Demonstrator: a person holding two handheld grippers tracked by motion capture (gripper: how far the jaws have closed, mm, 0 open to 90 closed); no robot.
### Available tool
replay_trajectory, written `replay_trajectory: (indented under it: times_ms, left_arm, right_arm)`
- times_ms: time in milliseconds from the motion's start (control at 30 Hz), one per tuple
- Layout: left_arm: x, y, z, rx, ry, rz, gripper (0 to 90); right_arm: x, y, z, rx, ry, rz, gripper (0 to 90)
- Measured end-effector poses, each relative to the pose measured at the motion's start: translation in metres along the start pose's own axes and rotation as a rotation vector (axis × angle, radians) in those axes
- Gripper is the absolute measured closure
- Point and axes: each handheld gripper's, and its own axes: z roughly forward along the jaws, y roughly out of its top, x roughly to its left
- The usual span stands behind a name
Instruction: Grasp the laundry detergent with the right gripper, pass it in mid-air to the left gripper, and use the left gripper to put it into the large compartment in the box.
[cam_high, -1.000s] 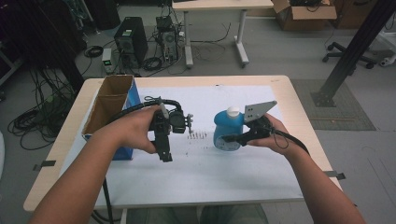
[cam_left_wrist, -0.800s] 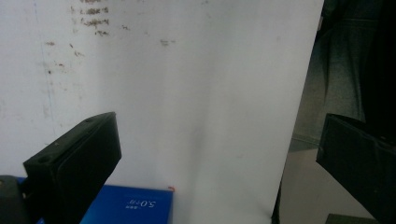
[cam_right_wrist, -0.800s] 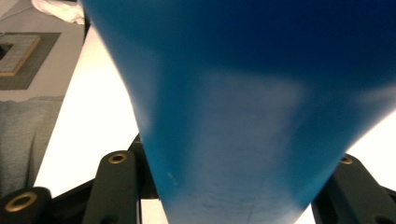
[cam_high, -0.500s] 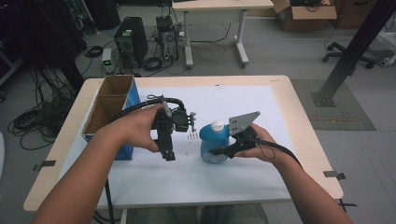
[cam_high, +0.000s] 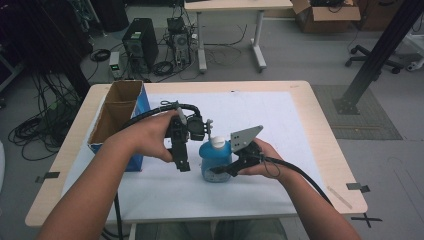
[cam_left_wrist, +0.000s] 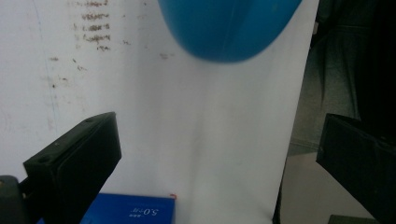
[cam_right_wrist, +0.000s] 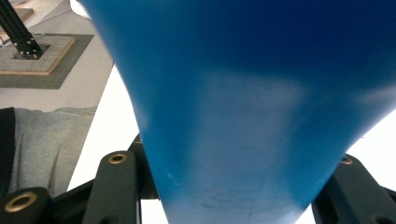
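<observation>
Carefully: right tongs (cam_high: 226, 169) clamp the blue bottle (cam_high: 215, 160); left tongs (cam_high: 183, 161), open and empty, should press its white pump (cam_high: 216, 141) squarely

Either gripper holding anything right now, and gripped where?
The right gripper clamps the blue bottle by its lower body. The left gripper is open and holds nothing.

Centre frame in the high view is crowded: the bottle (cam_high: 216, 159) stands between the left gripper (cam_high: 181, 150) and the right gripper (cam_high: 224, 169), with little gap either side. At left the box (cam_high: 116, 120) blocks the worktop (cam_high: 320, 135) edge. The white sheet (cam_high: 260, 112) lies bare across the upper middle, the right and the lower strip.
</observation>
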Motion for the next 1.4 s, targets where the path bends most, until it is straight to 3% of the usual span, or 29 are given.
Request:
replay_trajectory:
  times_ms: [767,1400]
  left_arm:
    - [-0.007,0.007,0.000,-0.001,-0.007,0.020,0.2]
    - [-0.007,0.011,0.003,0.012,0.000,0.033,0.2]
  right_arm:
    - [0.008,0.019,0.048,-0.029,0.041,0.026,45.9]
    - [0.009,0.026,0.052,-0.043,0.028,0.041,45.8]
